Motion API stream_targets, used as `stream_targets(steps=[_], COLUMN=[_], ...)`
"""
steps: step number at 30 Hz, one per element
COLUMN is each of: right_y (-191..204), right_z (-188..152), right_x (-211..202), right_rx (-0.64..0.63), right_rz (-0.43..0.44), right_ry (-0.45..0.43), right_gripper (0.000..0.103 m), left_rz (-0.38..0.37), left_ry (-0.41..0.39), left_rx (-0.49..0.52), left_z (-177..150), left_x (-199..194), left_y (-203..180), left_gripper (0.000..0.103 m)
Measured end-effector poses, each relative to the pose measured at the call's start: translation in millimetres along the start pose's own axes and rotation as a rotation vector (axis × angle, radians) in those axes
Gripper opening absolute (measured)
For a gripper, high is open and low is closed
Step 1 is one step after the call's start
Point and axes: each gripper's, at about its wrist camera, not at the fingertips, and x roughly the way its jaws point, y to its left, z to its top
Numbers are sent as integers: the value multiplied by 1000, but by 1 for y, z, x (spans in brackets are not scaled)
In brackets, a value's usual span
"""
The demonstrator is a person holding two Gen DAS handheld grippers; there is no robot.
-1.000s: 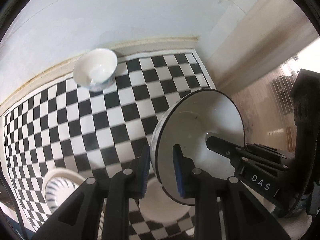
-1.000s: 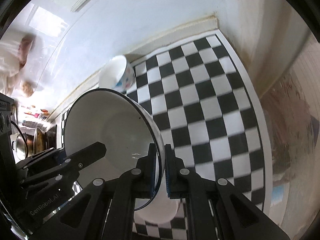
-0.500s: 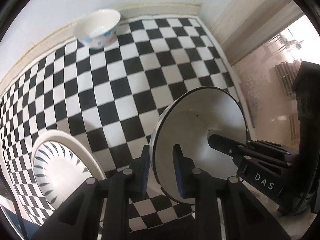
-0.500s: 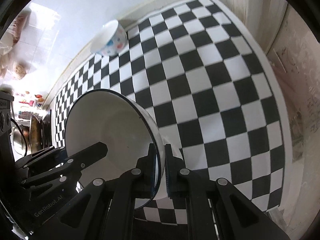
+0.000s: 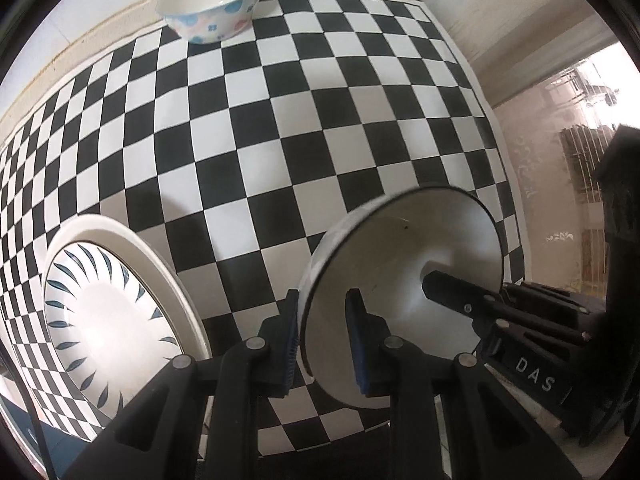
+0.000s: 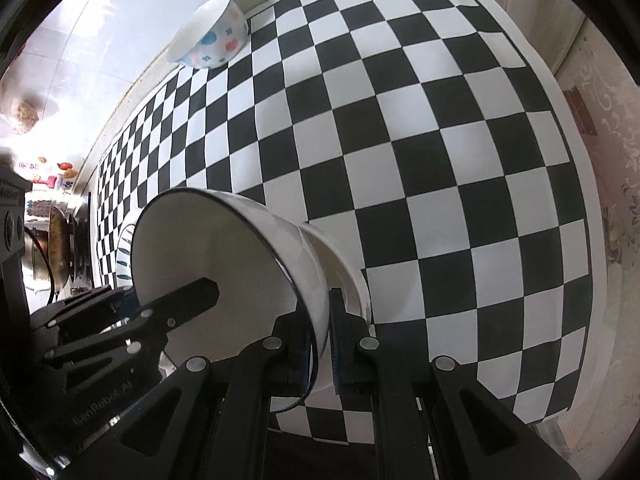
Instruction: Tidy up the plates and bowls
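- We pinch one white bowl [image 5: 384, 280] with a dark rim between both claws, tilted above the checkered mat [image 5: 280, 128].
- Our left gripper [image 5: 322, 334] is pressed onto the bowl's near rim, one pad outside the wall, one inside.
- Our right gripper [image 6: 320, 336] clamps the opposite rim the same way.
- Beneath the bowl, in the right view, sits another white dish [image 6: 346, 268]; we cannot tell if they touch.
- A plate with blue leaf marks [image 5: 108, 316] lies to the left on the mat.
- A flowered bowl [image 5: 210, 4] stands at the mat's far edge, by the wall.
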Motion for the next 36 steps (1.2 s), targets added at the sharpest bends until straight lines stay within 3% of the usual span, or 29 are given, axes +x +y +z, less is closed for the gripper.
stream_targets(steps=[24,36], right_y=[1,-4], right_z=[0,7], right_x=[22,23], right_rx=[7,45], right_rz=[-28,-5], right_ry=[97,125], right_gripper=[9,15], left_rz=[43,45], left_ry=[65,72], left_rx=[2,-15], left_z=[-8,-13], left_x=[19,16], left_y=[-7,-5], left_gripper=[20,20])
